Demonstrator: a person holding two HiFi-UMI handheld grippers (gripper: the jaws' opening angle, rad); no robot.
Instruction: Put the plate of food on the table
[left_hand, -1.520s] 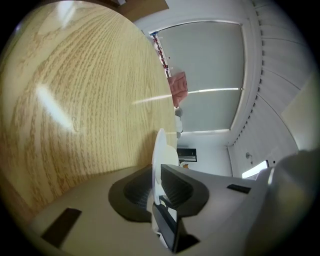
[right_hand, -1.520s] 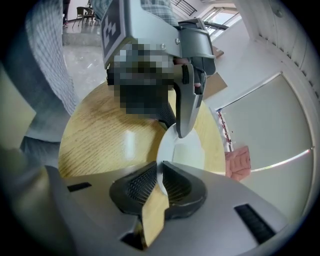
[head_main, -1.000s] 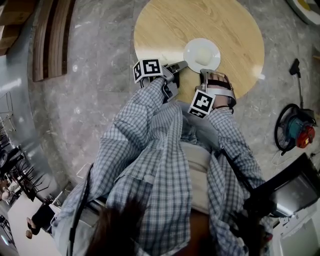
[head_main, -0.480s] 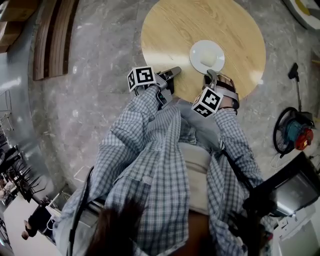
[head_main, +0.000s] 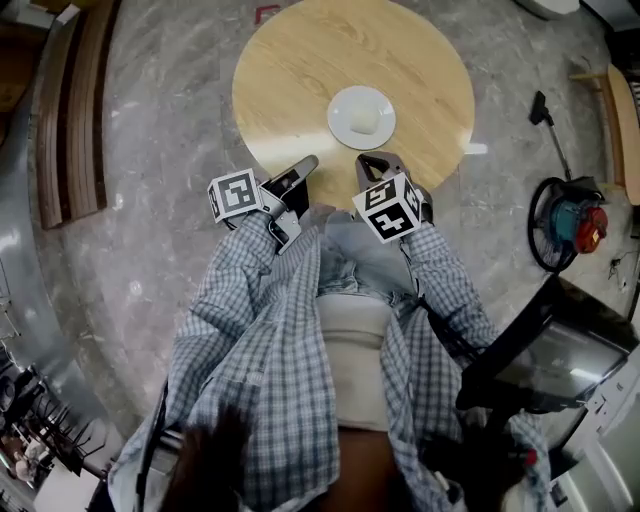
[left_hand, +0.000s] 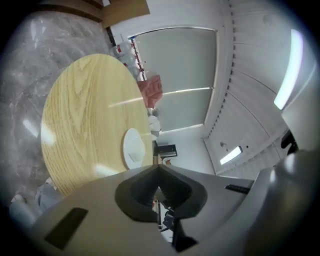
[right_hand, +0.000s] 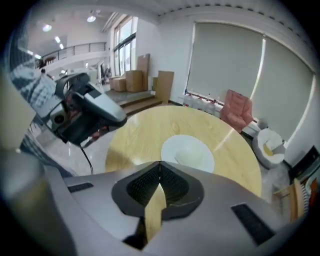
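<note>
**A:** How do my jaws stand?

**B:** Your right gripper (head_main: 366, 162) has just been closing, and its jaws meet on nothing. Your left gripper (head_main: 306, 165) is closed and empty too.

**A:** And the plate?

**B:** The plate (head_main: 361, 117), with its food, sits flat on the table (head_main: 290, 70). It's ahead of both tips, touching neither, and nearer your right.
</note>
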